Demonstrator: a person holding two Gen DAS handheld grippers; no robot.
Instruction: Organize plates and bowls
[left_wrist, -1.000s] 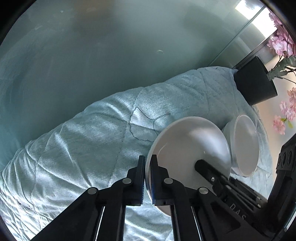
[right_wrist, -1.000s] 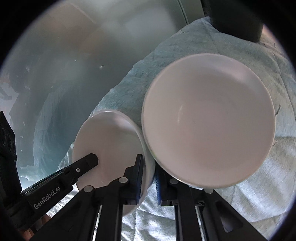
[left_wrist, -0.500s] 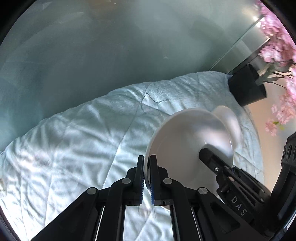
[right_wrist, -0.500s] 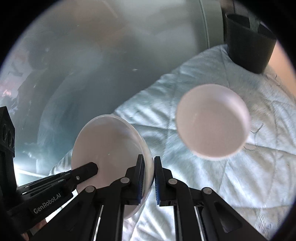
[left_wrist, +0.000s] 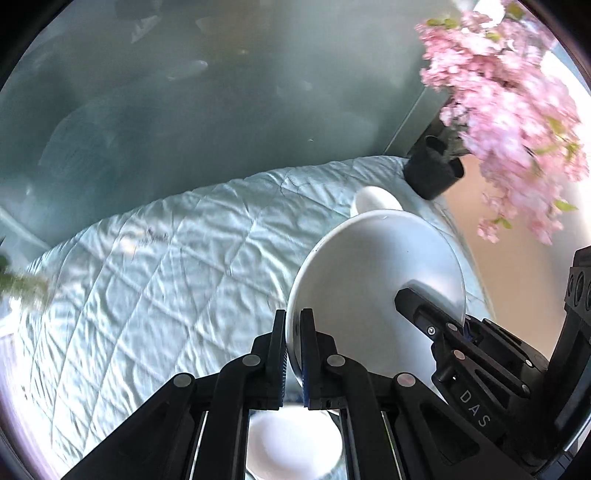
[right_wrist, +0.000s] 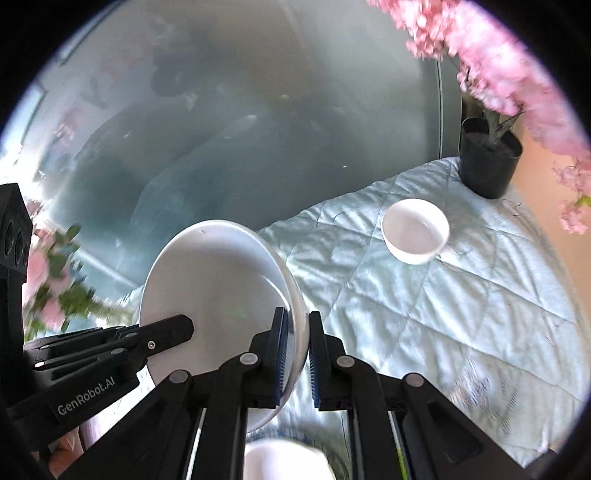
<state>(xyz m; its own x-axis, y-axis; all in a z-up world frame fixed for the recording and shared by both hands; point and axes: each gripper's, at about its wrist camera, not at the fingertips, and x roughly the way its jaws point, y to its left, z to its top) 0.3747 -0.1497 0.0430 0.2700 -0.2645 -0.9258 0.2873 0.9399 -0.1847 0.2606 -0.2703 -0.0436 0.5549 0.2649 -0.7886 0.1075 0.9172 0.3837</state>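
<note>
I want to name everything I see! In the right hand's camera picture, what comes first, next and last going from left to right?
Left gripper → white plate → right gripper → white bowl → black flowerpot.

The black two-finger left gripper (left_wrist: 293, 354) and right gripper (right_wrist: 298, 354) both point steeply down, jaws apparently clamped, their tips toward twelve o'clock.

A light blue quilt (left_wrist: 155, 295) covers the flat top. It is wrinkled and has stitched lines that cross in diamond shapes. A black pot (right_wrist: 489, 162) stands on its far corner. Pink flowers (right_wrist: 509, 74) hang over the pot, blurry. More pink flowers with green leaves (right_wrist: 51, 288) show at the left edge. Behind the quilt is a shiny grey-green wall (left_wrist: 221, 110).
</note>
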